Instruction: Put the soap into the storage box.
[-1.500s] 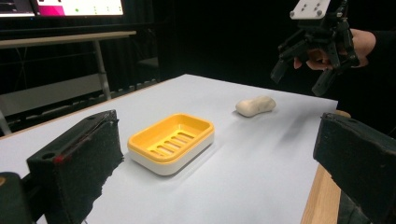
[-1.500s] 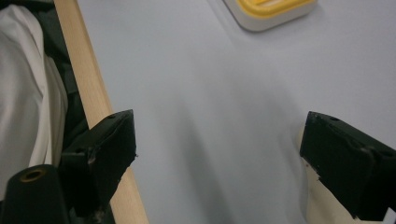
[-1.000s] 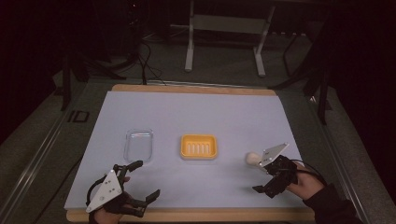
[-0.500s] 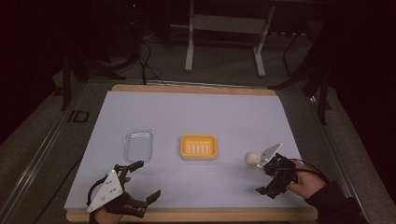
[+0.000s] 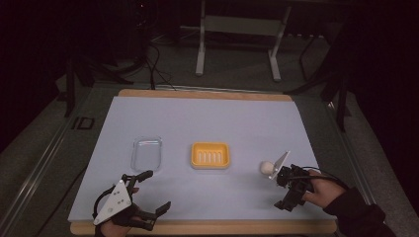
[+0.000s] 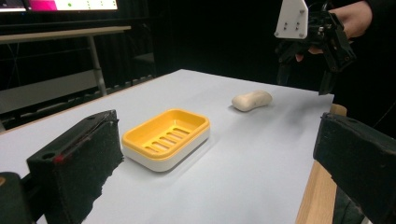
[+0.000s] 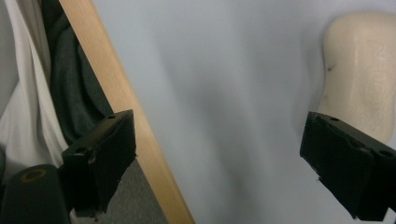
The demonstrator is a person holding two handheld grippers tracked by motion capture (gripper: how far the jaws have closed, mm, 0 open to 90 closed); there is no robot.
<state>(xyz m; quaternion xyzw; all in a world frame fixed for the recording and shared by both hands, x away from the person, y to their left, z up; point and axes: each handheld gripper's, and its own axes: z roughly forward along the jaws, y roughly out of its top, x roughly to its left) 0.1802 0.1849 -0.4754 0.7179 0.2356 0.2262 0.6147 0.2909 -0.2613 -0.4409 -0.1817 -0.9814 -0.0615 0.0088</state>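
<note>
Soap: cream bar (image 5: 267, 167) lies on tabletop (image 5: 207, 123), right of centre, just beside right gripper, apart from the dish.
Right gripper (image 5: 285, 193): near front right corner, held by a hand (image 5: 321, 189); fingers (image 7: 100, 154) spread wide, holding nothing; in right gripper view the soap (image 7: 362, 70) sits past one finger tip, not between the two.
Left gripper (image 5: 148, 195): at front left edge, fingers (image 6: 77, 168) wide apart, empty; grey plate (image 5: 114, 202) on top.
Soap dish: yellow tray (image 5: 210, 155) on white base, mid tabletop, nothing in it; in left gripper view it (image 6: 166, 137) lies ahead between the fingers, well clear of them.
Clear lid: see-through tray (image 5: 146, 153) left of the dish, apart from it, just beyond left gripper.
Edges: wooden rim (image 5: 207, 228) along front, right at both grippers; in right gripper view the rim (image 7: 126, 112) runs diagonally close to one finger.
Open room: back half of tabletop bare; wide gap between dish and soap, and between dish and front rim.
Hidden/cut off: soap cropped at frame edge in right gripper view; right-hand finger partly out of frame in left gripper view; clear lid outline faint; surroundings dark, table legs (image 5: 200, 44) behind barely readable.
</note>
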